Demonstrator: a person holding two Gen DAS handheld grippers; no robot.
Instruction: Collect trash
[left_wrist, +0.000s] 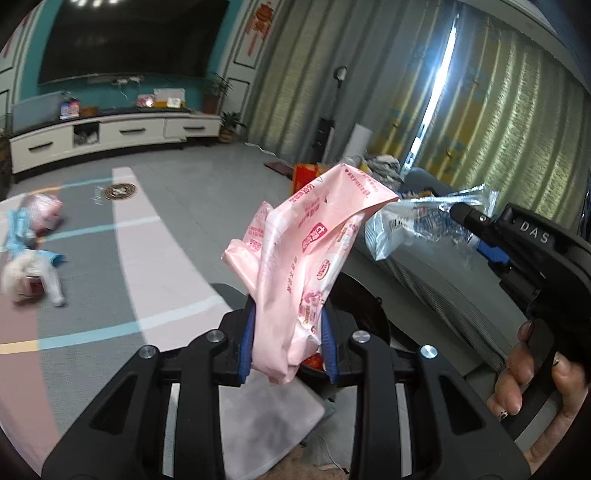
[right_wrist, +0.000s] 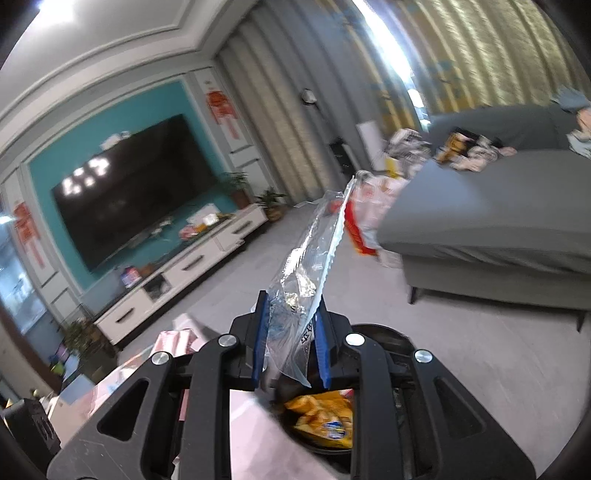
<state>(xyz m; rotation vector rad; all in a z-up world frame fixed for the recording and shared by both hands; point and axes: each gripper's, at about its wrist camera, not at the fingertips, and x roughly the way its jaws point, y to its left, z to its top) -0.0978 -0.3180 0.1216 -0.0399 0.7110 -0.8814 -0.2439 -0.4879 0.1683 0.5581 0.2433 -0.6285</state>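
Holding a crumpled pink wrapper (left_wrist: 295, 266), the left gripper (left_wrist: 288, 343) is squeezing it tight between its blue pads. The right gripper (right_wrist: 290, 343) is pinching a clear plastic wrapper (right_wrist: 314, 266) the same way. Just under both grippers a black trash bin (right_wrist: 384, 336) is waiting, with a yellow snack bag (right_wrist: 321, 417) already lying inside. Both wrappers are picked up but not dropped in yet. More litter looks to be sitting far ahead on the grey sofa (right_wrist: 498, 206).
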